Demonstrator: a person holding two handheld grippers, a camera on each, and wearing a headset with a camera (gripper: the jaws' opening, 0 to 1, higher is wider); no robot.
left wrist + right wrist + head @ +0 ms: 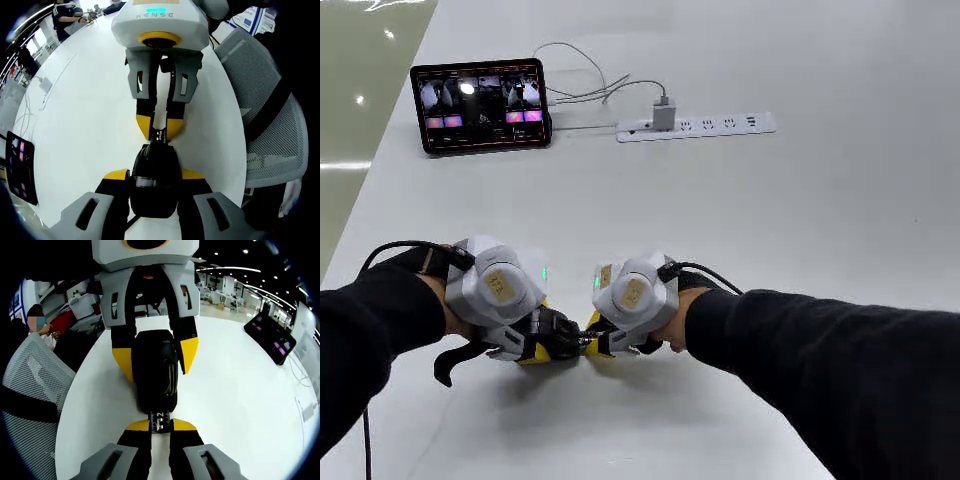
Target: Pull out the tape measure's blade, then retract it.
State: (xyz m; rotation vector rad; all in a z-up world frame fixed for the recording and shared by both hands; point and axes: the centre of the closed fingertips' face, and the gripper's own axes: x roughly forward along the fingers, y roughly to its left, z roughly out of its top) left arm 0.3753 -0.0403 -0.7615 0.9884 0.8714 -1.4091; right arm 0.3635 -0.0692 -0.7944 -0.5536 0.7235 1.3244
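Above the table (pixel 770 220) — left tongs (pixel 154 175) clamp the tape measure (pixel 155 370), right tongs (pixel 160 426) pinch its blade (pixel 160 416).

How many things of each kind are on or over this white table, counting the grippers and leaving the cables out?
Grippers: 2 (left gripper, right gripper)
Tape measure: 1
Tablet: 1
Power strip: 1
Charger: 1
Total: 6

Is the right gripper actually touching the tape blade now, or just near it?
Touching. In the right gripper view, the right gripper has its yellow jaw tips closed on the blade, just outside the tape measure case.
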